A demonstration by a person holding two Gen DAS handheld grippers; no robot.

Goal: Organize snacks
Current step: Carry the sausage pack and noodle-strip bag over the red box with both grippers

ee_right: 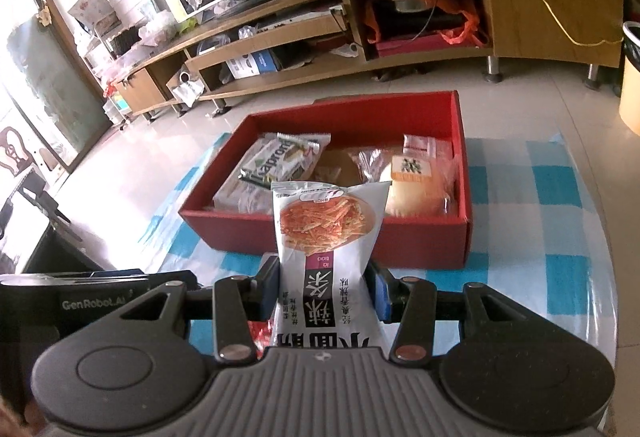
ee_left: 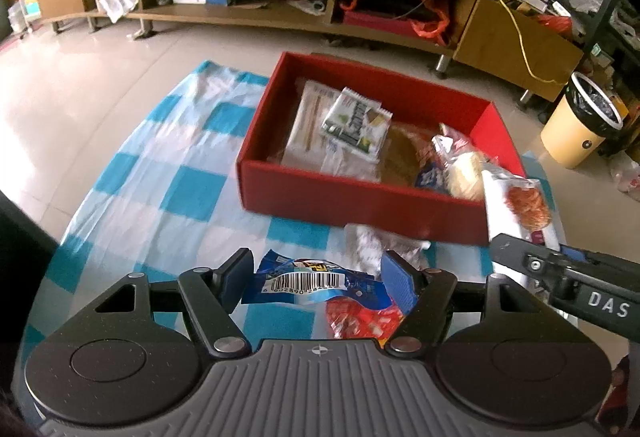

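The right tongs [ee_right: 325, 287] are clamping a white snack bag [ee_right: 326, 237] by its lower part, both pads pressing its sides, so the bag is standing upright ahead of them with its printed face toward the camera. It is hanging just short of the red box's [ee_right: 320, 233] near wall, probably so it can be carried over the rim and dropped among the packets already lying inside.

The left tongs [ee_left: 318, 277] are spread apart, straddling a blue wrapper [ee_left: 308, 283] with a barcode that is lying on the checked cloth [ee_left: 160, 173] covering the counter; the pads are sitting either side of it without pinching, which looks like lining up for a grab. A red packet [ee_left: 360, 319] is lying right beside the blue one, and a silvery packet [ee_left: 376, 243] is resting between them and the box. Inside the box, a green-and-white packet [ee_left: 356, 123] is lying on top of flatter ones.
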